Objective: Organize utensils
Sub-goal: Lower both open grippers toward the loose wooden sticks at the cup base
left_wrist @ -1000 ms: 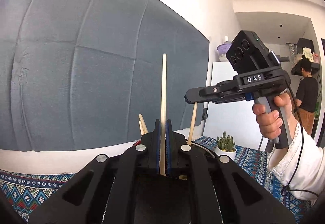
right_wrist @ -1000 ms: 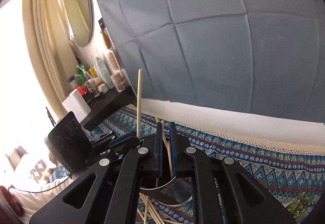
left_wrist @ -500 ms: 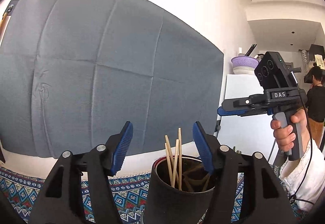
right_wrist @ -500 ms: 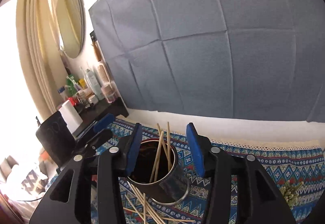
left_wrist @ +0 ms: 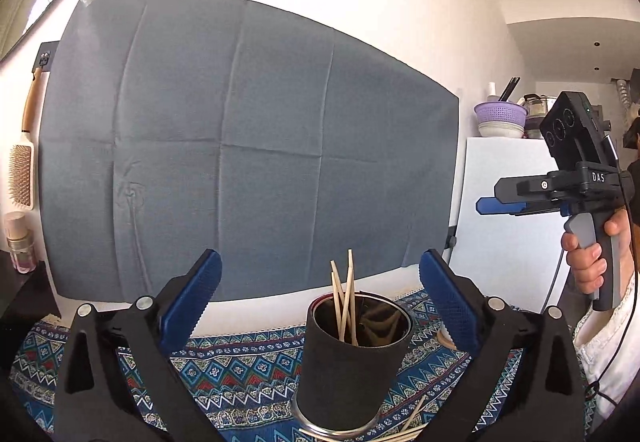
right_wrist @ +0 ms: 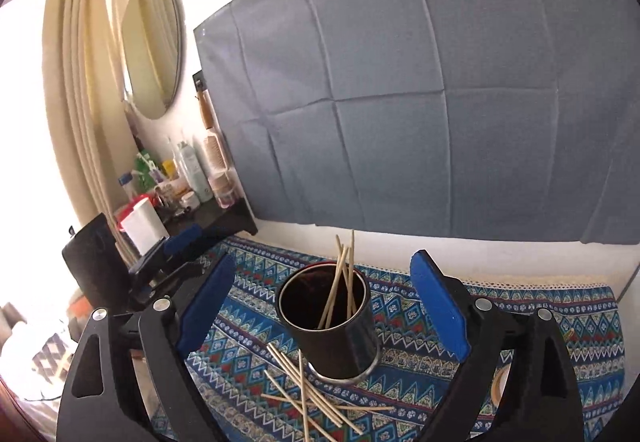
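A black cylindrical cup (left_wrist: 352, 370) stands upright on the patterned cloth and holds several wooden sticks (left_wrist: 345, 298). It also shows in the right wrist view (right_wrist: 332, 326) with its sticks (right_wrist: 340, 286). My left gripper (left_wrist: 320, 302) is open and empty, raised above and in front of the cup. My right gripper (right_wrist: 322, 306) is open and empty, likewise above the cup. Several loose wooden sticks (right_wrist: 308, 398) lie crossed on the cloth in front of the cup. The right gripper (left_wrist: 504, 203) is also visible at the right of the left wrist view.
A blue patterned tablecloth (right_wrist: 500, 326) covers the table. A grey cloth (left_wrist: 240, 145) hangs on the wall behind. A dark shelf with bottles (right_wrist: 188, 181) stands at the left. A roll of tape (right_wrist: 500, 382) lies at the right.
Both grippers were shut on a stick over the cup one second ago. Both opened, the sticks dropped into the cup, and both grippers have drawn back and up.
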